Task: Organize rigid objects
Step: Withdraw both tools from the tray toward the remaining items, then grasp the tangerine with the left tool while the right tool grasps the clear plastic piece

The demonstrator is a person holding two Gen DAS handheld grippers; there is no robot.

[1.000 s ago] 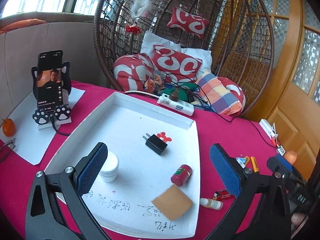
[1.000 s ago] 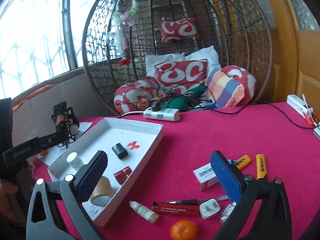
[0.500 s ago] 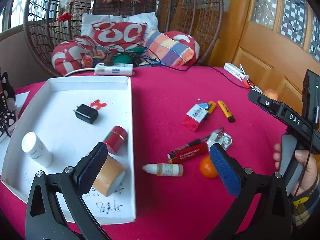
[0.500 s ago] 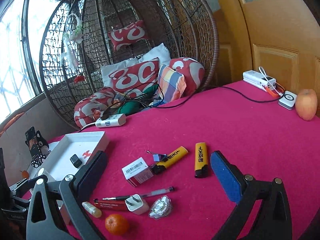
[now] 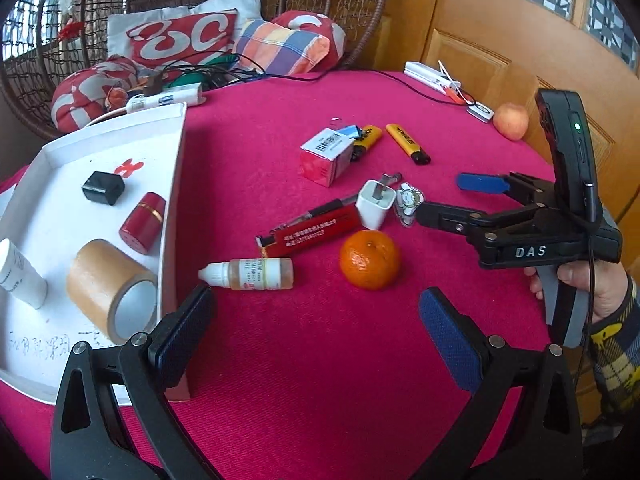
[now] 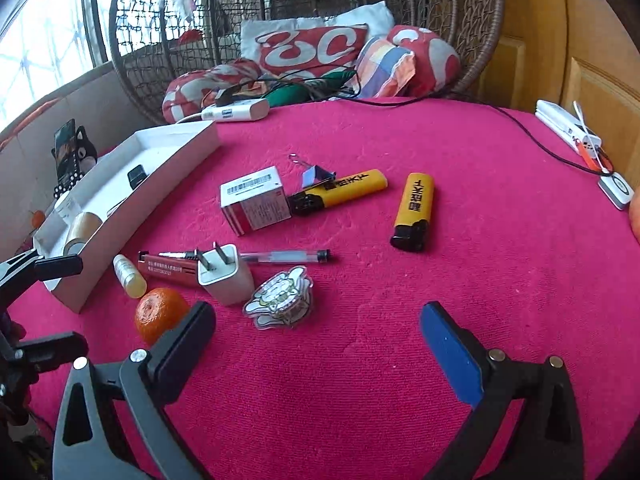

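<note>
On the pink tablecloth lie a dropper bottle [image 5: 248, 274], a tangerine [image 5: 370, 260], a red flat case [image 5: 310, 232], a white plug adapter [image 6: 224, 276], a shiny badge [image 6: 280, 296], a small red-and-white box [image 6: 256, 200] and two yellow lighters [image 6: 414, 210]. The white tray [image 5: 176, 168] on the left holds a tape roll [image 5: 108, 292], a red jar [image 5: 144, 222], a black charger [image 5: 103, 188] and a white bottle [image 5: 18, 276]. My left gripper [image 5: 316, 332] hovers open just in front of the dropper bottle and tangerine. My right gripper [image 6: 316, 340] stands open just short of the badge, empty.
A wicker hanging chair [image 6: 460, 20] with cushions rises behind the table, with a power strip [image 6: 236, 112] and cables at its foot. An apple [image 5: 510, 122] and a white strip [image 5: 430, 76] lie at the far right by the wooden door. A phone stand [image 6: 70, 156] sits beyond the tray.
My left gripper has swung right from over the tray to the loose items and come lower. My right gripper has come down closer to the badge and plug. Both stay open.
</note>
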